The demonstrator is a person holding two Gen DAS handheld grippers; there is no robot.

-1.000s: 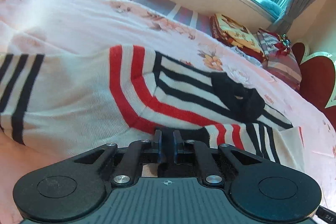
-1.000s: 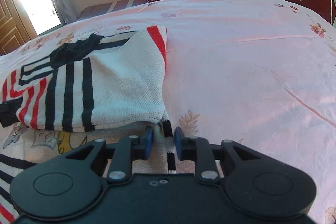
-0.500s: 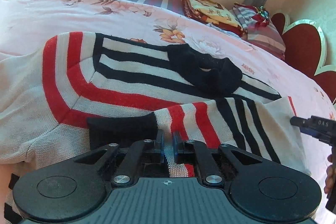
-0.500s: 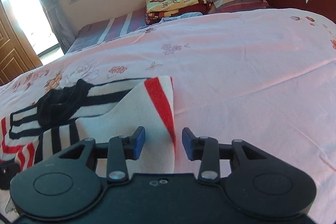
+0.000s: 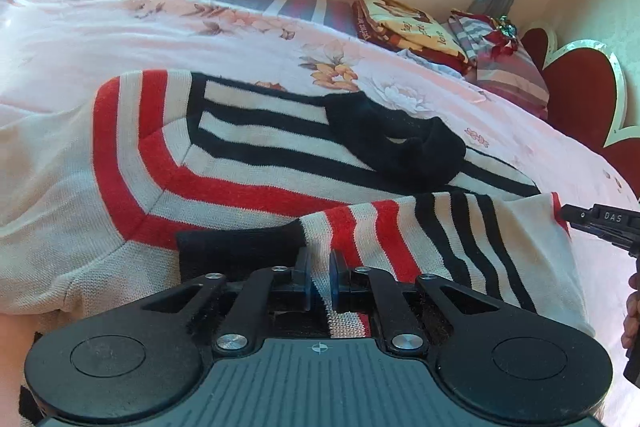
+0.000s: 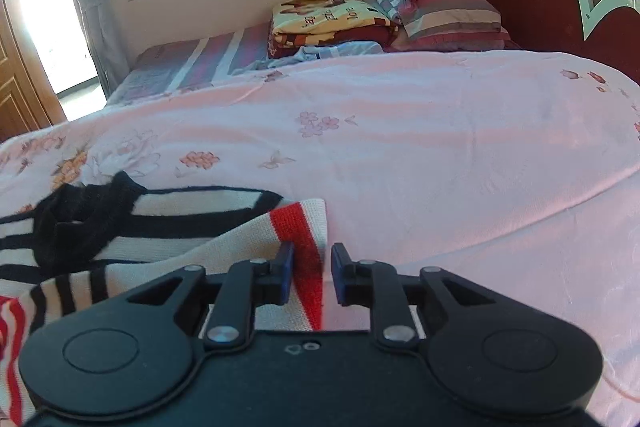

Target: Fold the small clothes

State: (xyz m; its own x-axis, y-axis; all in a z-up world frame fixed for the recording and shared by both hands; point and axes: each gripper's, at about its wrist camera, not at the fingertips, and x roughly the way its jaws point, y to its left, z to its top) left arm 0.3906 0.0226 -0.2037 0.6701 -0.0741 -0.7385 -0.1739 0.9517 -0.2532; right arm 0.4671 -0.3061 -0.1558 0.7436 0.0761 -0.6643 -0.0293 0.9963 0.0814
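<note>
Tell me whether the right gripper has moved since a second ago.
Yes. The right gripper has gone up the sweater toward the pillows, from hem to red-striped corner, its jaws just closing around that edge.

Striped knit sweater on the bed.
We see a cream knit with red and black bands lying flat on the pink floral cover, black collar uppermost; one sleeve, black-cuffed and striped like the body, lies folded across its near edge.

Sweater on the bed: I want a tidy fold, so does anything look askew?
The black collar of the striped sweater lies bunched and rumpled, and the folded-over sleeve crosses the body at a slant.
</note>
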